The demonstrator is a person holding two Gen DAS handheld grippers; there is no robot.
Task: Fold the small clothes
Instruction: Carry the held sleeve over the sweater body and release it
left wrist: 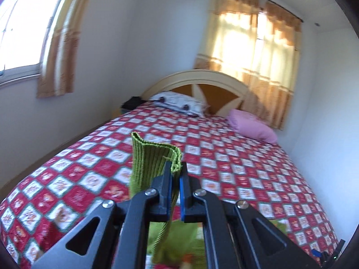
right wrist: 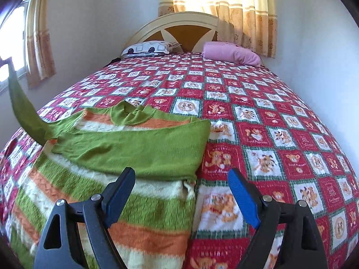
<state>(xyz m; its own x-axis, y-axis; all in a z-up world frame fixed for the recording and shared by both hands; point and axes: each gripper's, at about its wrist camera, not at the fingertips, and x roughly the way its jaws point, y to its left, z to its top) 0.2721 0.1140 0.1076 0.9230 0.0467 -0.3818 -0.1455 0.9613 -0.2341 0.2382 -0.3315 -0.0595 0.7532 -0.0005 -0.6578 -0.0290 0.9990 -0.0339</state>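
So one small knitted sweater [right wrist: 125,148] is spread on the bed [right wrist: 258,116], toward its left half and near the foot end. It's striped in green, orange and cream across the body, with plain green for the collar and sleeves. One green sleeve is folded flat across the chest, ending near the sweater's right edge. The other sleeve [right wrist: 24,112] is lifted up off the left side, stretched in a curve toward the upper left corner of the right wrist view.

In the left wrist view that ribbed green cuff [left wrist: 154,157] is seen pinched in the left gripper [left wrist: 176,174], with the jaws closed down tight on the fabric and the cuff sticking up past the fingertips. The gripper is raised well above the bedspread and is pointed toward the headboard [left wrist: 215,89]. More green knit is glimpsed blurred below the fingers.

The right gripper [right wrist: 181,177] is held low over the sweater's lower right edge, with its jaws spread wide and nothing between them. Its left finger is seen over the knit, its right finger over the bare bedspread.

Counted up: one sweater, two grippers, two pillows at the head of the bed, a white patterned pillow [right wrist: 148,48] on the left and a pink pillow [right wrist: 231,52] on the right, and two curtained windows, one on the left wall [left wrist: 27,27], one behind the headboard [left wrist: 253,44].
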